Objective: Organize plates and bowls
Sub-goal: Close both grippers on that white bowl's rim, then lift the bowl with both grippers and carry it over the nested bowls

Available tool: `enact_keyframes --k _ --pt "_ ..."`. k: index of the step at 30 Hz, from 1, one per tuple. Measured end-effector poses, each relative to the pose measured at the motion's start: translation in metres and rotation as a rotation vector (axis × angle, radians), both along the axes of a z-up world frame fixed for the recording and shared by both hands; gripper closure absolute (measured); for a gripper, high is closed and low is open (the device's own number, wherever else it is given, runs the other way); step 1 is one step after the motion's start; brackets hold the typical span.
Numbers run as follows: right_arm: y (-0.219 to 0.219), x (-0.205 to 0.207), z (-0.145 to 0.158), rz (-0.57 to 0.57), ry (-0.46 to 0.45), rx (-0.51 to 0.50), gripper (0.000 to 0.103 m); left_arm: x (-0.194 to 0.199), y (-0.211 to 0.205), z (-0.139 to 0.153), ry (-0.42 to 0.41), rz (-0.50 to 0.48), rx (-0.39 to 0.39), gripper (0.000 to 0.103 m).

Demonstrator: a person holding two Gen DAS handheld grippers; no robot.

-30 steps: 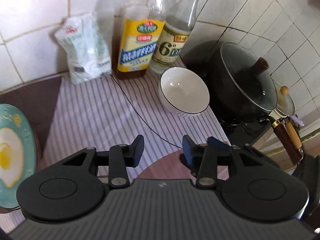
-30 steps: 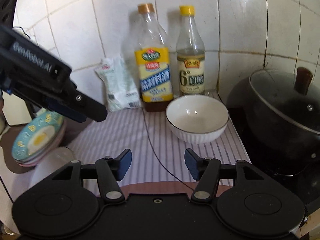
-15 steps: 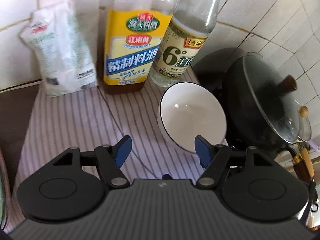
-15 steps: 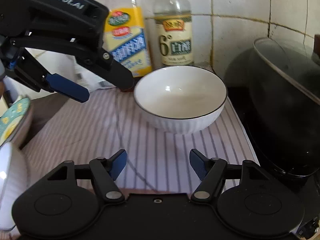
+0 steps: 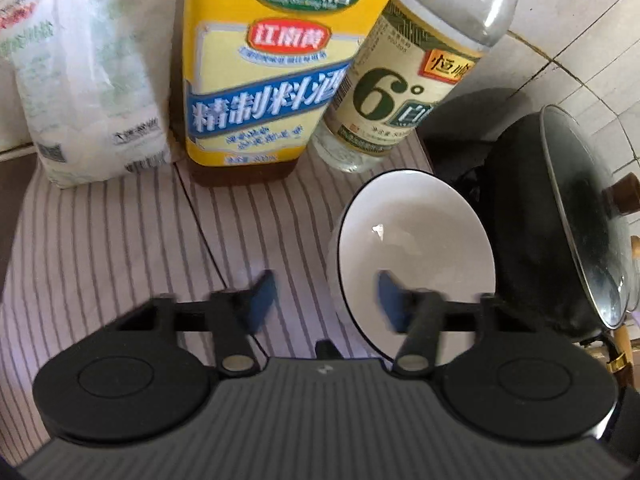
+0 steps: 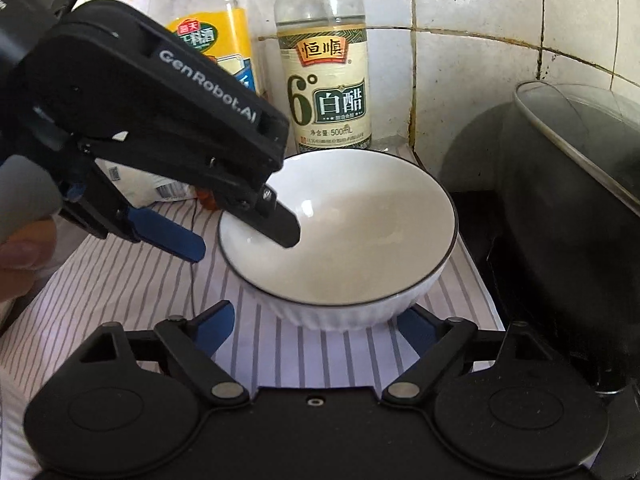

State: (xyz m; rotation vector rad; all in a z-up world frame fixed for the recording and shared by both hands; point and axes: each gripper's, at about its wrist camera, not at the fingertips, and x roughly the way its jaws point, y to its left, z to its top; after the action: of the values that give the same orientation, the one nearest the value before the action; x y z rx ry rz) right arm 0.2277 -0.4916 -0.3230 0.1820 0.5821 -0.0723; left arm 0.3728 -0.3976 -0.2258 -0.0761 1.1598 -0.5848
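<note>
A white bowl point(image 5: 416, 232) with a thin dark rim stands upright on the striped cloth point(image 5: 120, 248), close to a black pot. My left gripper point(image 5: 325, 298) straddles the bowl's left rim. One blue pad is inside the bowl and the other is outside over the cloth. Its jaws are closing, and a gap still shows on both sides of the rim. In the right wrist view the left gripper point(image 6: 244, 246) reaches down over the bowl point(image 6: 360, 232) from the left. My right gripper point(image 6: 316, 318) sits low at the bowl's near wall, jaws opening, with neither pad touching it.
Against the tiled wall stand a yellow-labelled cooking wine bottle point(image 5: 260, 80), a white vinegar bottle point(image 6: 326, 92) and a white bag point(image 5: 84, 92). A black pot with a glass lid point(image 6: 576, 184) crowds the bowl's right side. A thin dark cable point(image 5: 200, 220) crosses the cloth.
Both grippers have come in close to the bowl. The left jaws spread, then narrowed with the bowl's rim between them. The right jaws widened at the bowl's near side.
</note>
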Motion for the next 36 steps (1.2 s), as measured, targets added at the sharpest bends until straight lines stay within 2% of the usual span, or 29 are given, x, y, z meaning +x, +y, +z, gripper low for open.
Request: enact_keyframes --k 1,2,3,4,7,14,17,24,36 --pt "-0.001 0.001 0.000 -0.008 -0.004 -0.002 0.012 0.001 -0.001 -0.002 0.012 -0.002 -0.001 0.081" --pt "-0.002 0.003 -0.001 -0.014 -0.009 -0.005 0.012 0.002 -0.003 -0.004 0.016 -0.013 -0.003 0.082" --pt "-0.002 0.005 -0.001 -0.019 -0.012 -0.009 0.012 0.002 -0.003 -0.004 0.017 -0.019 -0.014 0.090" --pt "-0.003 0.006 -0.001 -0.024 -0.016 -0.013 0.012 0.001 -0.004 -0.003 0.020 -0.025 -0.022 0.091" --pt "-0.006 0.008 0.000 -0.027 -0.017 -0.012 0.011 -0.004 -0.009 -0.001 -0.003 -0.046 0.009 0.091" --pt "0.001 -0.008 0.004 -0.038 -0.029 0.013 0.011 -0.019 -0.001 0.008 0.010 -0.058 0.022 0.091" --pt "0.009 -0.020 0.008 -0.040 -0.036 0.013 0.010 -0.027 0.009 0.015 0.021 -0.065 0.005 0.090" --pt "0.029 -0.048 0.028 -0.043 -0.071 0.027 0.010 -0.059 0.044 0.048 -0.002 -0.089 -0.029 0.090" --pt "0.082 -0.109 0.075 0.007 -0.145 -0.058 0.010 -0.119 0.113 0.096 -0.070 -0.120 -0.080 0.089"
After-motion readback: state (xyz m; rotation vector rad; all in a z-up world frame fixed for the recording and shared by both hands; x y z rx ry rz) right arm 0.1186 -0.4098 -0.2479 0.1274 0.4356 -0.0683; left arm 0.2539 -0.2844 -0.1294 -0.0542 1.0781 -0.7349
